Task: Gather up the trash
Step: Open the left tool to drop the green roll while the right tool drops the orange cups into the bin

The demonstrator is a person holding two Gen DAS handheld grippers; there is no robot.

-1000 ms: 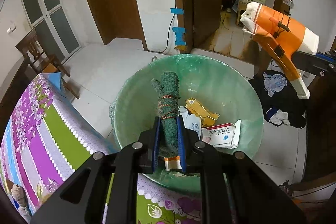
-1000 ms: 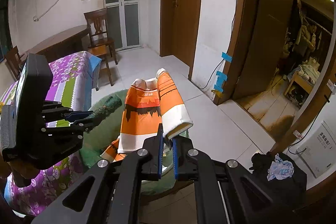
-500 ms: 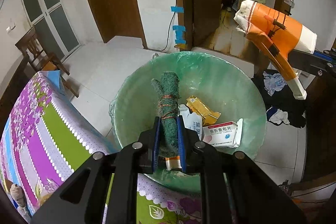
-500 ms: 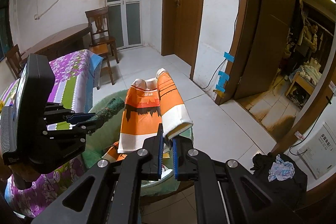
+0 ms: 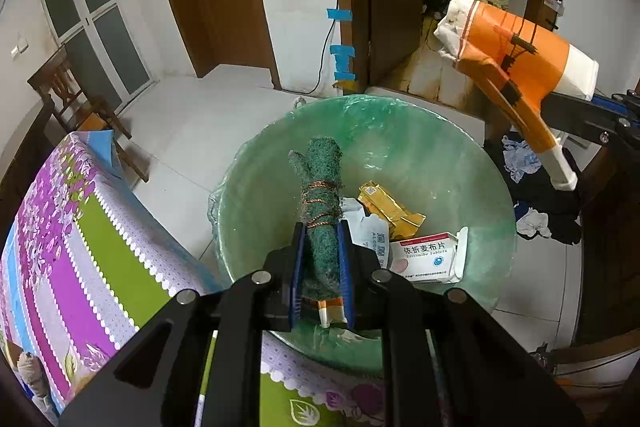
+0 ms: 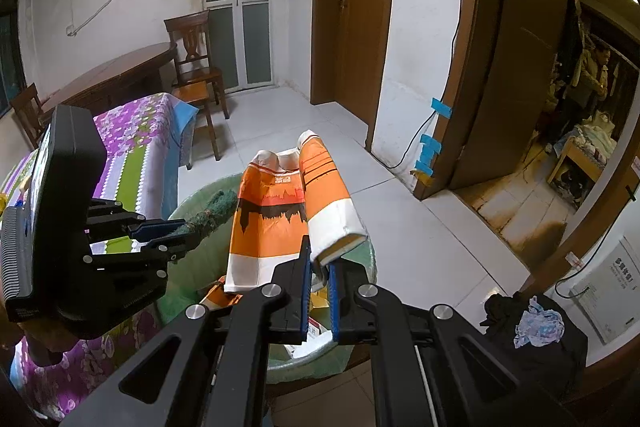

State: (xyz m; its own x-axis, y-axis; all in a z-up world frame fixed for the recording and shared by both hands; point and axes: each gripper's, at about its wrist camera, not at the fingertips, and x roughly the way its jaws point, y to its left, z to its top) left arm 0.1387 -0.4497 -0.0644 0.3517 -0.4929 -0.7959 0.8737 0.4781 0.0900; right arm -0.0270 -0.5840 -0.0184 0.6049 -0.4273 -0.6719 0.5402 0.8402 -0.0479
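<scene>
A green plastic-lined bin stands on the floor beside the table. My left gripper hangs over its near rim with a rolled green scouring cloth tied with orange string between the pads; its jaws are opening, though the pads still touch the roll. My right gripper is shut on the corner of an orange and white paper bag, which hangs above the bin's far side. The left wrist view shows that bag at the upper right. The left gripper and its roll show in the right wrist view.
Inside the bin lie a white medicine box and a yellow wrapper. A table with a floral cloth is at the left. A wooden chair, dark clothes on the floor and a person in the doorway are around.
The right gripper has carried the orange bag a little closer over the bin. The left gripper has stayed in place with the green roll.
</scene>
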